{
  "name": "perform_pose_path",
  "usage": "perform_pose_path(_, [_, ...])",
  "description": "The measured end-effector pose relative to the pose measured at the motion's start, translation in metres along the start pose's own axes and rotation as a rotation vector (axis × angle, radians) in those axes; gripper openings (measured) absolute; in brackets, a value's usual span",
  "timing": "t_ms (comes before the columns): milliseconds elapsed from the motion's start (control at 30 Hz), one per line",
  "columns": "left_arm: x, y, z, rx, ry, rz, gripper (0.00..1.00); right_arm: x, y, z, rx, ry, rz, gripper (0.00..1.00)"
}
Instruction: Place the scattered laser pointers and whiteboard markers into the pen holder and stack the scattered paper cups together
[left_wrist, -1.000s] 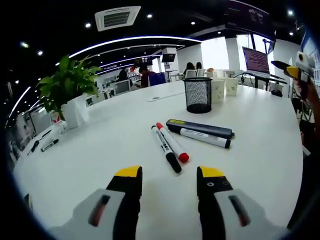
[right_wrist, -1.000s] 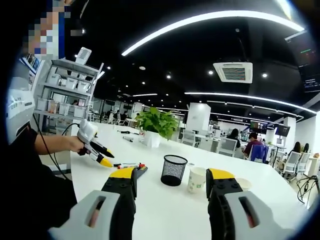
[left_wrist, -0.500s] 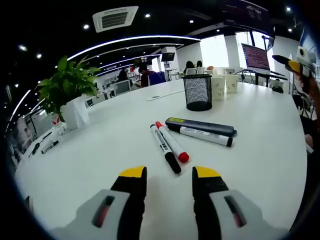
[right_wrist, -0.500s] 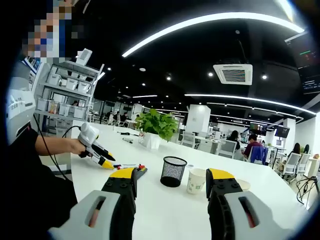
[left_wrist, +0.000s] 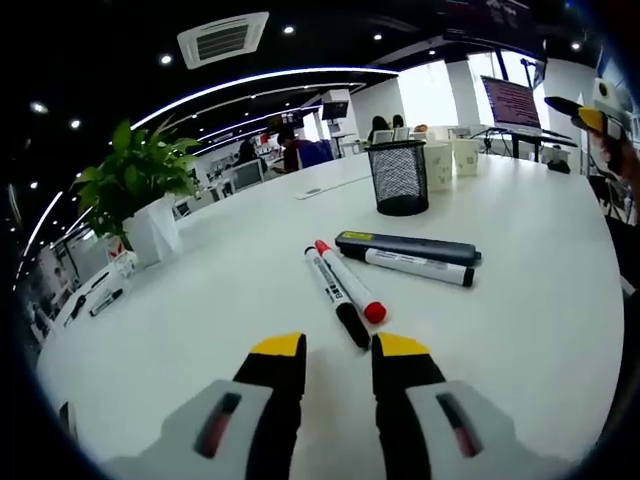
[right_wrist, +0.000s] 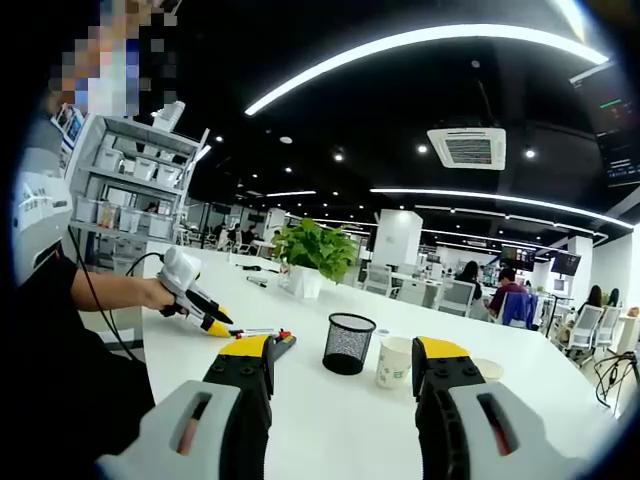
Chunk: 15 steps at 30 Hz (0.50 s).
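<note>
Left gripper (left_wrist: 338, 348) jaws narrowly apart, holding nothing, low over white round table (left_wrist: 200, 300) just short of black-capped marker (left_wrist: 336, 295) and red-capped marker (left_wrist: 349, 282); label text too blurred to read. Dark laser pointer (left_wrist: 408, 246) beside another black-capped white marker (left_wrist: 418, 267). Black mesh pen holder (left_wrist: 397, 178), white paper cups (left_wrist: 438, 165) near far edge. Right gripper (right_wrist: 342, 348) wide open, empty.

Open right claw (right_wrist: 342, 365) faces mesh holder (right_wrist: 348, 343) and cup (right_wrist: 392, 361).

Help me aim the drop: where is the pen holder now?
In the left gripper view the black mesh pen holder stands far across the white table, beyond the markers, with paper cups just to its right.
</note>
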<state>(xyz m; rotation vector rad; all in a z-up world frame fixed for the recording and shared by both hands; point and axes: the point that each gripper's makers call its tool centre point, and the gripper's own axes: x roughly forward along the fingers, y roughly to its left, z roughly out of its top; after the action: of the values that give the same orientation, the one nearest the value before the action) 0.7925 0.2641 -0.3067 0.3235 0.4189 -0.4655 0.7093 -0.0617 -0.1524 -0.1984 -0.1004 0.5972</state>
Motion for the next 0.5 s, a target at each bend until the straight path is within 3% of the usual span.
perform_pose_path(167, [-0.002, -0.008, 0.001, 0.007, 0.002, 0.005, 0.24, 0.000, 0.000, -0.001, -0.001, 0.001, 0.000, 0.58])
perform_pose_path(500, [0.000, 0.002, -0.001, -0.020, 0.000, 0.017, 0.18, 0.001, 0.002, -0.002, 0.000, 0.003, 0.006, 0.58])
